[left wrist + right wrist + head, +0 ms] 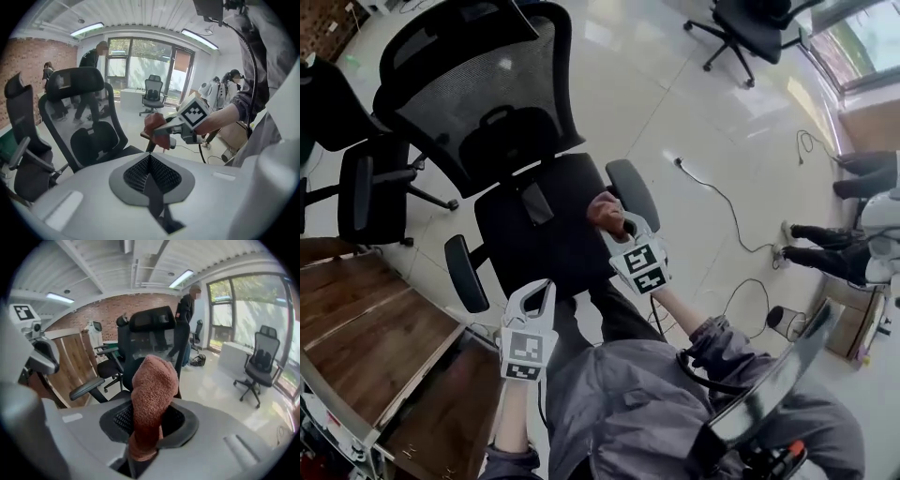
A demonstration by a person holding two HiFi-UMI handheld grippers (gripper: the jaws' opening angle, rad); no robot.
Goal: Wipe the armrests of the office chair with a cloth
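A black office chair with a mesh back (478, 84) stands in front of me in the head view. Its right armrest (635, 195) and left armrest (466, 274) flank the seat (544, 230). My right gripper (616, 221) is shut on a reddish-brown cloth (604, 210), which it holds over the seat just inside the right armrest. In the right gripper view the cloth (152, 390) stands bunched up out of the jaws. My left gripper (543, 287) hangs at the seat's front left edge, shut and empty, and its closed jaws (150, 159) point towards the right gripper.
A wooden desk (356, 328) stands at the lower left, with a second black chair (366, 187) beyond it. A cable (722, 202) trails over the white floor on the right. People's legs and shoes (825, 253) are at the right edge. Another chair (750, 28) stands far back.
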